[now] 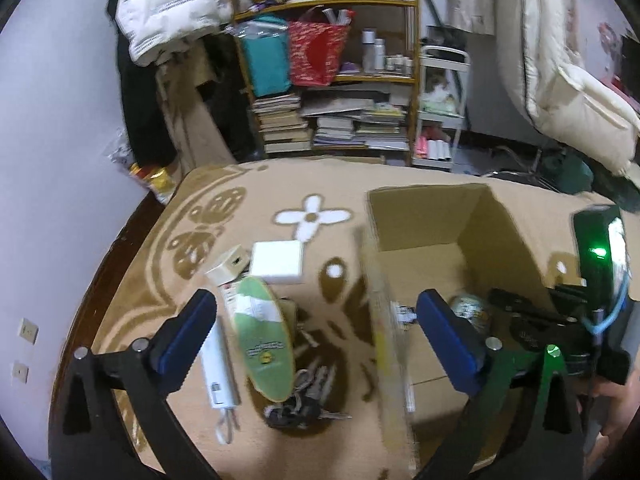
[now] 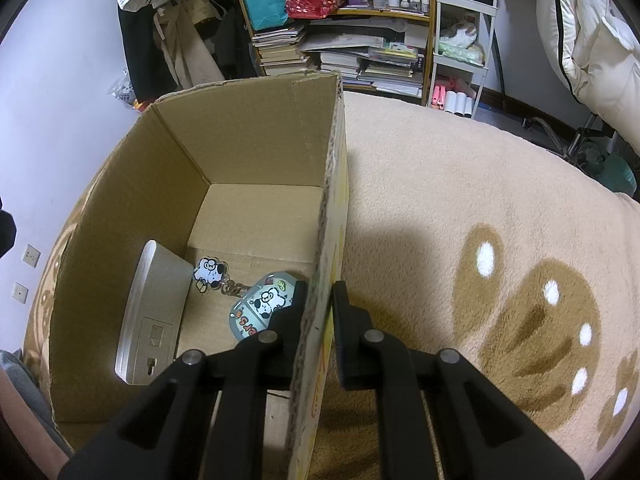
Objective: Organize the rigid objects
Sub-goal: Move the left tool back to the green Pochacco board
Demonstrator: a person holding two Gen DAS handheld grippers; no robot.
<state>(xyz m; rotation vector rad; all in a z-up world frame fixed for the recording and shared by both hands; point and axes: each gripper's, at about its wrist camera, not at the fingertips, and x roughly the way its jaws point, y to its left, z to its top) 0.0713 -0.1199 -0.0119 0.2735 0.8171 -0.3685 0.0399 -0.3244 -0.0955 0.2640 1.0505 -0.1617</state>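
Left tongs (image 1: 312, 336) spread wide and empty over the green oval case (image 1: 262, 344), long axis running fore-and-aft between the pads, seemingly propped on the keys (image 1: 308, 396). Right tongs (image 2: 320, 320) clamped on the cardboard box (image 2: 256, 136) wall, just right of the case.

Tan blanket (image 1: 280, 188) w/ cardboard box (image 1: 424, 208), keys (image 1: 308, 396), small items.

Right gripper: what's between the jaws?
The cardboard box's right wall, clamped by the right gripper; shown in the right wrist view.
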